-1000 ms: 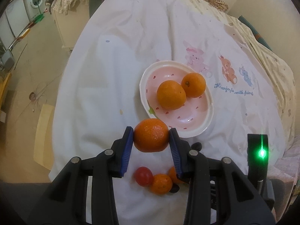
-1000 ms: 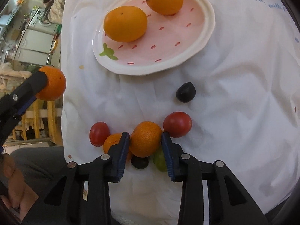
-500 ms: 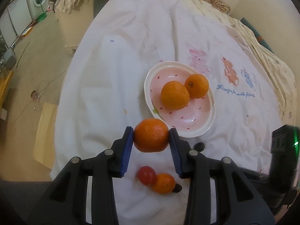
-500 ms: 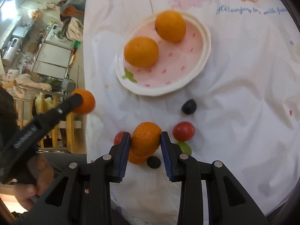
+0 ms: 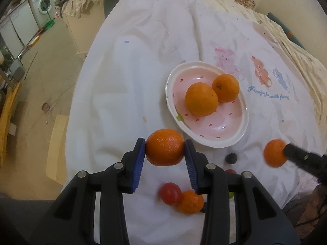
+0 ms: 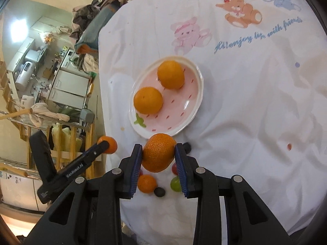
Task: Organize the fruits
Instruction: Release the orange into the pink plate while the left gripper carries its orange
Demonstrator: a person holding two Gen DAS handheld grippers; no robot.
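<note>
- Both claws are loaded: the left gripper is clamped on an orange, and the right gripper is clamped on a second orange, each squeezed between the blue pads.
- Both oranges are held in the air just short of the near rim of the pink plate, which sits on the white cloth and already carries two oranges, one touching the other.
- By my judgement the step in hand is the carry to the plate; neither held orange is over the dish yet.
- The next move calls for bringing one claw forward over the bare pink area near the rim, lowering, and opening, then the other, so the two tools do not crowd each other.
- The right-hand orange looks slightly oval, its long axis tilted from upper right to lower left across the pads; the left one is near round, and I cannot make out its stem end.
- Loose on the cloth below lie a small orange, a red tomato, a dark fruit and, seemingly, a green grape.
</note>
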